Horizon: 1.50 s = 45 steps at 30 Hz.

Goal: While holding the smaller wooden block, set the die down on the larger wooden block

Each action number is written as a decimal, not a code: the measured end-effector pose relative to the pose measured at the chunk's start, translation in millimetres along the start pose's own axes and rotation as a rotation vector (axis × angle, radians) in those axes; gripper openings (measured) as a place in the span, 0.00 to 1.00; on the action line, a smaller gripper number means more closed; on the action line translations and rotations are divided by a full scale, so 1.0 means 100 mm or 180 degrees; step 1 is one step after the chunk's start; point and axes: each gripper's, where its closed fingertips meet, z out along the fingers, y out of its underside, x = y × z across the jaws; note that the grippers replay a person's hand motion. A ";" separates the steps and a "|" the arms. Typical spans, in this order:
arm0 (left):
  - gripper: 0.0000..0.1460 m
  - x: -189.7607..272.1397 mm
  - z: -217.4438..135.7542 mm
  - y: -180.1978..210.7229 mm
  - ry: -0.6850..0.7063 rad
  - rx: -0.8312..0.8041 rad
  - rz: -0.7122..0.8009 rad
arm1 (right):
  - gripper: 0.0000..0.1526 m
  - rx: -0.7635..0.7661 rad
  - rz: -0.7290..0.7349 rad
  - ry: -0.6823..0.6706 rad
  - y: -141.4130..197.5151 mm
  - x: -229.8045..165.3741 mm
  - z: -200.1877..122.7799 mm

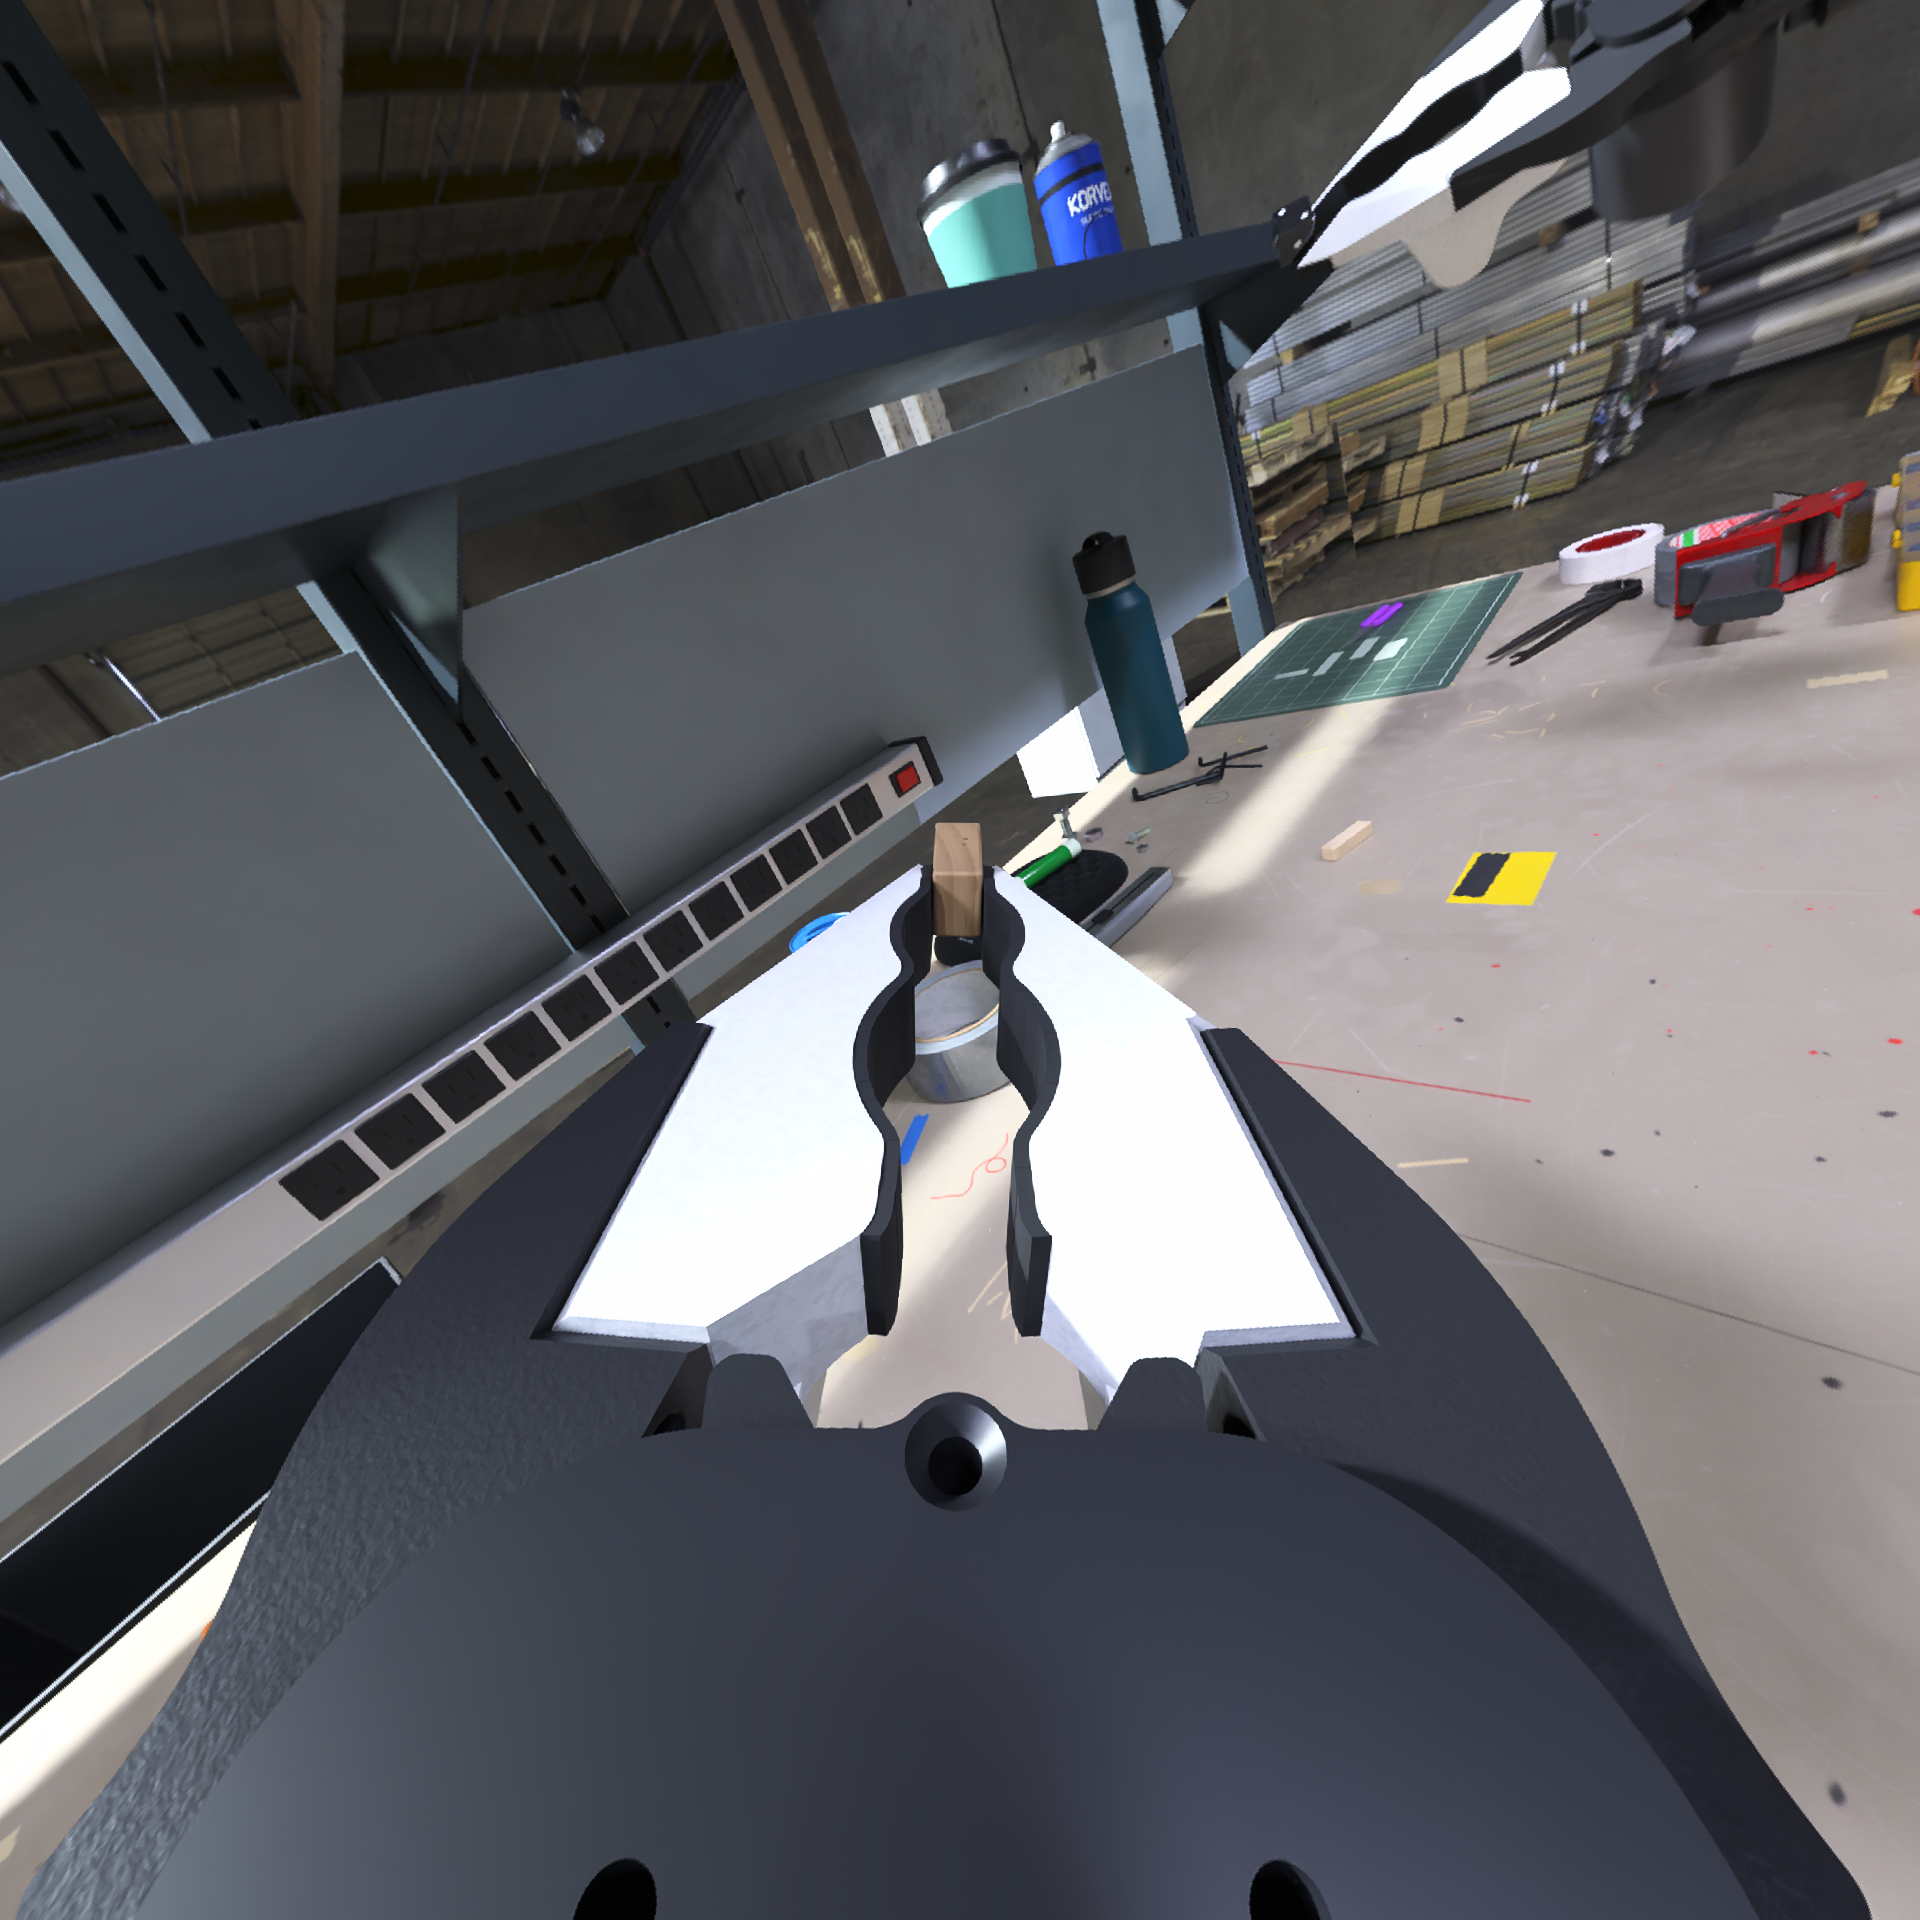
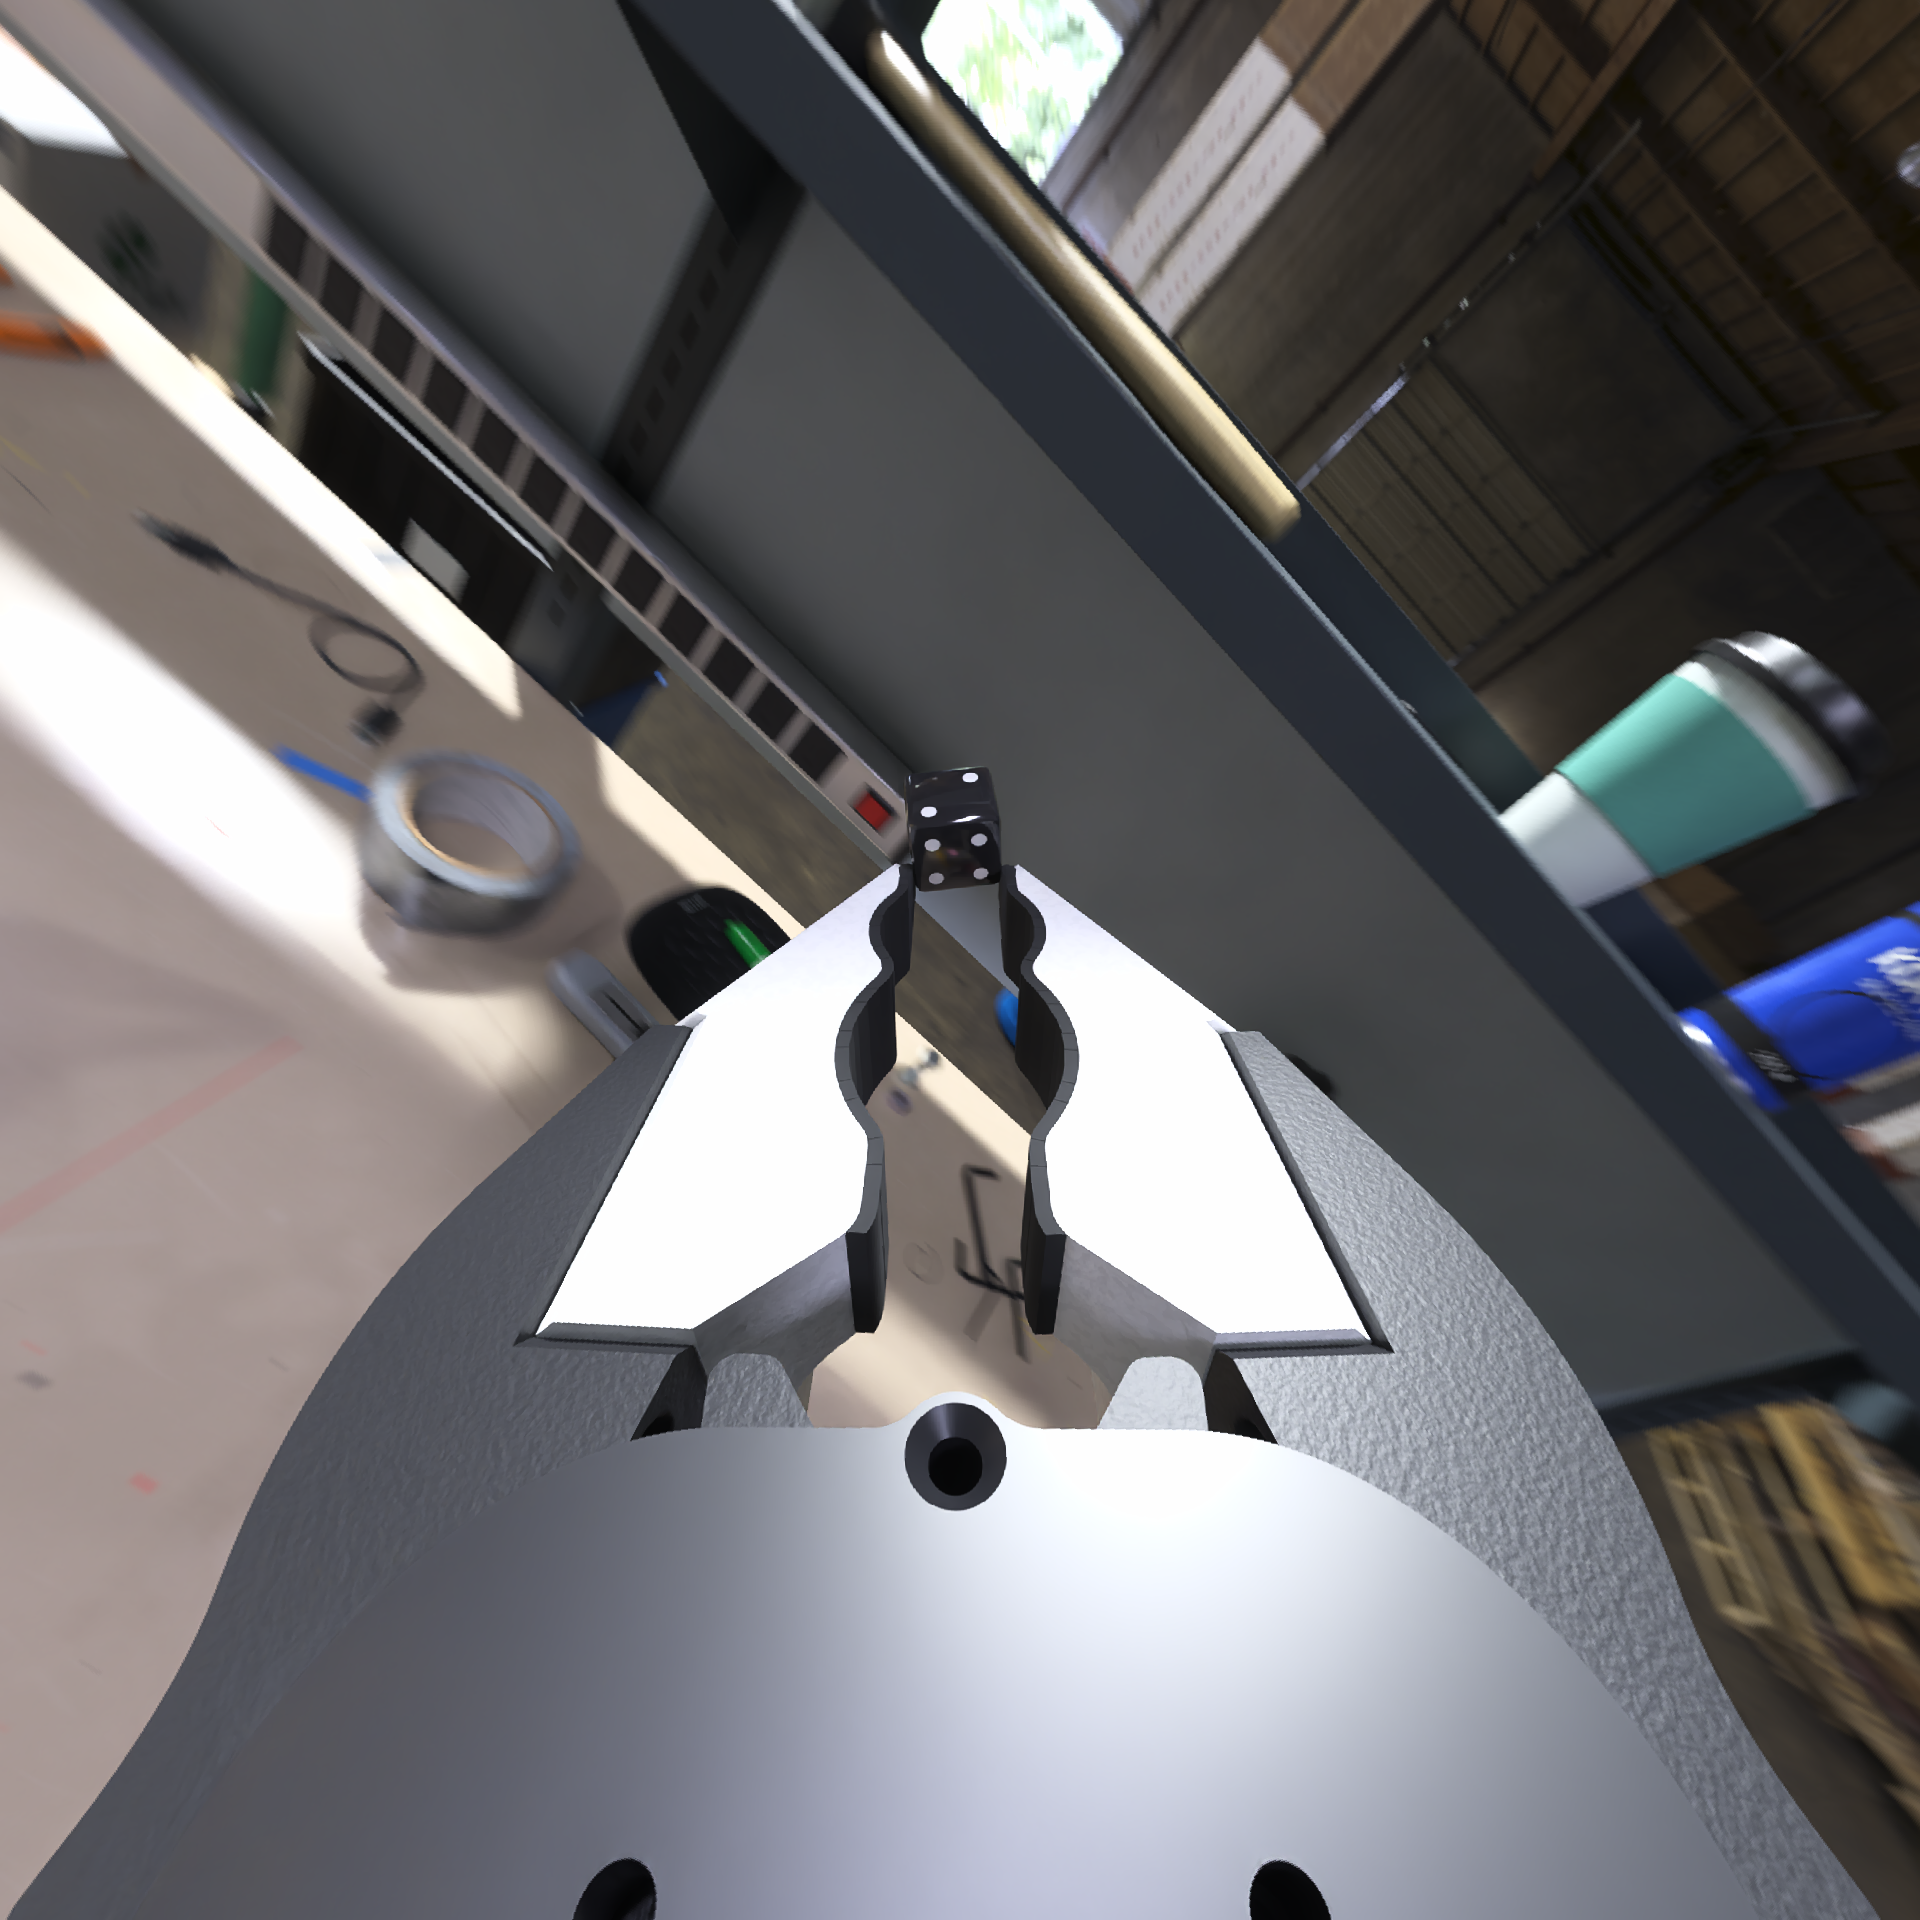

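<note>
My left gripper [image 1: 957,899] is shut on a small wooden block [image 1: 957,873], held upright at its fingertips above the workbench. A second wooden block [image 1: 1347,840] lies on the bench to the right, farther off. My right gripper [image 2: 956,883] is shut on a black die [image 2: 954,840] with white pips, held high in the air near the shelf. In the left wrist view the right gripper [image 1: 1304,231] shows at the top right with the die [image 1: 1290,220] at its tips, well above and right of the lying block.
A grey tape roll [image 1: 956,1029] sits just below the left fingers and also shows in the right wrist view [image 2: 468,836]. A dark teal bottle [image 1: 1130,665], a power strip [image 1: 623,977], a green cutting mat [image 1: 1361,649] and a shelf [image 1: 727,364] with cups [image 1: 977,213] surround the area.
</note>
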 end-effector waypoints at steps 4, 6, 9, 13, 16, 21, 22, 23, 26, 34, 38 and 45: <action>0.05 0.01 0.03 0.10 0.0013 -0.0090 0.0007 | 0.10 -0.0559 -0.0569 0.0183 0.35 0.34 -0.05; 0.05 0.02 0.05 0.14 0.0018 -0.0130 0.0025 | 0.10 -0.0809 -0.0827 0.0166 0.55 0.43 -0.05; 0.05 0.04 0.07 0.20 0.0026 -0.0191 0.0058 | 0.10 -0.1181 -0.1200 0.0069 0.86 0.49 -0.05; 0.05 0.06 0.10 0.27 0.0045 -0.0249 0.0050 | 0.10 -0.1667 -0.1732 -0.0119 1.20 0.46 0.00; 0.05 0.08 0.12 0.32 0.0060 -0.0286 0.0033 | 0.10 -0.1945 -0.2112 -0.0272 1.41 0.33 0.12; 0.05 0.12 0.14 0.38 0.0092 -0.0342 0.0046 | 0.10 -0.2117 -0.2466 -0.0686 1.75 -0.06 0.39; 0.05 0.12 0.14 0.39 0.0096 -0.0354 0.0056 | 0.10 -0.2144 -0.2500 -0.0746 1.81 -0.12 0.44; 0.05 0.13 0.14 0.40 0.0097 -0.0365 0.0065 | 0.10 -0.2172 -0.2517 -0.0804 1.87 -0.18 0.49; 0.05 0.13 0.15 0.43 0.0106 -0.0388 0.0059 | 0.10 -0.2214 -0.2459 -0.1018 2.03 -0.35 0.62; 0.05 0.17 0.17 0.51 0.0157 -0.0433 0.0022 | 0.10 -0.2508 -0.1894 -0.1522 2.55 -0.66 0.81; 0.05 0.19 0.18 0.56 0.0181 -0.0468 0.0016 | 0.10 -0.2630 -0.1927 -0.1681 2.77 -0.78 0.87; 0.05 0.24 0.22 0.61 0.0221 -0.0513 0.0018 | 0.10 -0.2808 -0.1789 -0.1934 3.08 -1.05 0.97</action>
